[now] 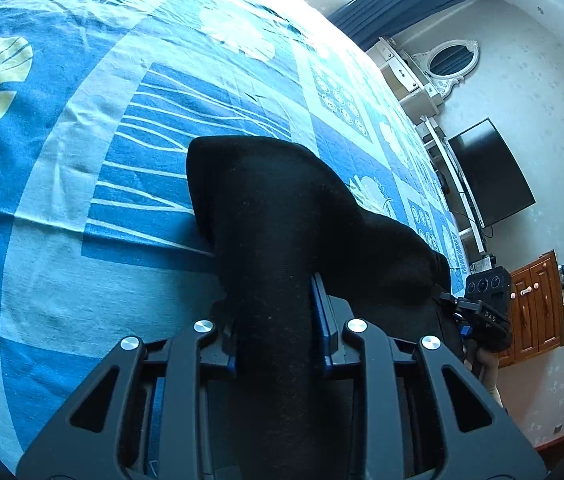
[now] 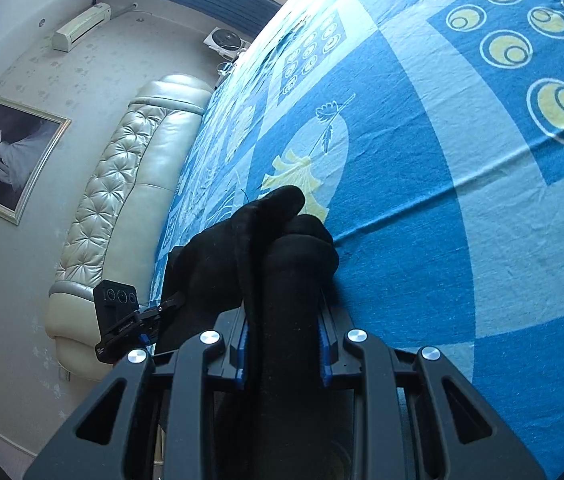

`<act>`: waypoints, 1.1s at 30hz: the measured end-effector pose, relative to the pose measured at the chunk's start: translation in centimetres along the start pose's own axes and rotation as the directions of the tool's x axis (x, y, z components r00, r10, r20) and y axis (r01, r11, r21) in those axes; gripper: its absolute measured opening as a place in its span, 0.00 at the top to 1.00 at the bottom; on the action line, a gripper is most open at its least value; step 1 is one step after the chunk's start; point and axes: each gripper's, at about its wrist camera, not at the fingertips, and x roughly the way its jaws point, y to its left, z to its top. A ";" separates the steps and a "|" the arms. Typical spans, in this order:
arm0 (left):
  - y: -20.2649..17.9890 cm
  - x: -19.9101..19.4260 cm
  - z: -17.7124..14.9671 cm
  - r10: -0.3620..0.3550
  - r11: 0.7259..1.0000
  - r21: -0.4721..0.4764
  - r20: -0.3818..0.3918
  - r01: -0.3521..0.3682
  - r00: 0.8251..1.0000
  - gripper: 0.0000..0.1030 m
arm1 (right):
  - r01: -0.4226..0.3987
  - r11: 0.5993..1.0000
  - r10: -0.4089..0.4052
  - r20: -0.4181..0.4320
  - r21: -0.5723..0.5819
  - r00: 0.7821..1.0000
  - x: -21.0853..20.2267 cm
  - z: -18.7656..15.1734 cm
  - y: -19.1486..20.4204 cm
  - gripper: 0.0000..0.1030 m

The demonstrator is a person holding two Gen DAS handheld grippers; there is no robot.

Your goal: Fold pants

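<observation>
Left wrist view: left gripper (image 1: 278, 320) fingers closed on a thick bunch of the black pants (image 1: 282, 216), which drape forward over the blue patterned bedsheet (image 1: 62, 208). Right wrist view: right gripper (image 2: 284, 344) fingers likewise clamped on bunched pants fabric (image 2: 282, 240), held above the bedsheet (image 2: 422, 200). Tufted headboard (image 2: 122, 184) left of bed; the opposite gripper shows at each frame's edge.

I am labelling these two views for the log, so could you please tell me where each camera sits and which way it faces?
Left wrist: rides on the left claw, looking along its fingers over the blue bedsheet toward a television; the claw is shut on black pants.
Right wrist: rides on the right claw, facing the cream headboard; it is shut on the pants too.
Shared: pants, bedsheet, and each view shows the other claw.
</observation>
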 end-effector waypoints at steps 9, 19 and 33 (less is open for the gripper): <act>0.6 0.0 -0.3 -0.022 1.000 -0.015 0.010 0.022 1.000 0.71 | 0.000 1.000 0.000 0.003 0.001 1.000 0.0 0.0 0.2 0.74; 0.7 -1.4 -1.9 -0.074 0.997 0.026 0.033 0.073 0.997 0.24 | -0.062 0.997 0.061 0.029 0.039 0.998 -2.4 -0.5 0.3 0.36; -0.5 -3.2 -8.8 -0.213 0.977 -0.026 -0.049 0.212 0.976 0.16 | -0.081 0.992 0.080 0.006 0.092 0.997 -4.8 -6.7 0.9 0.25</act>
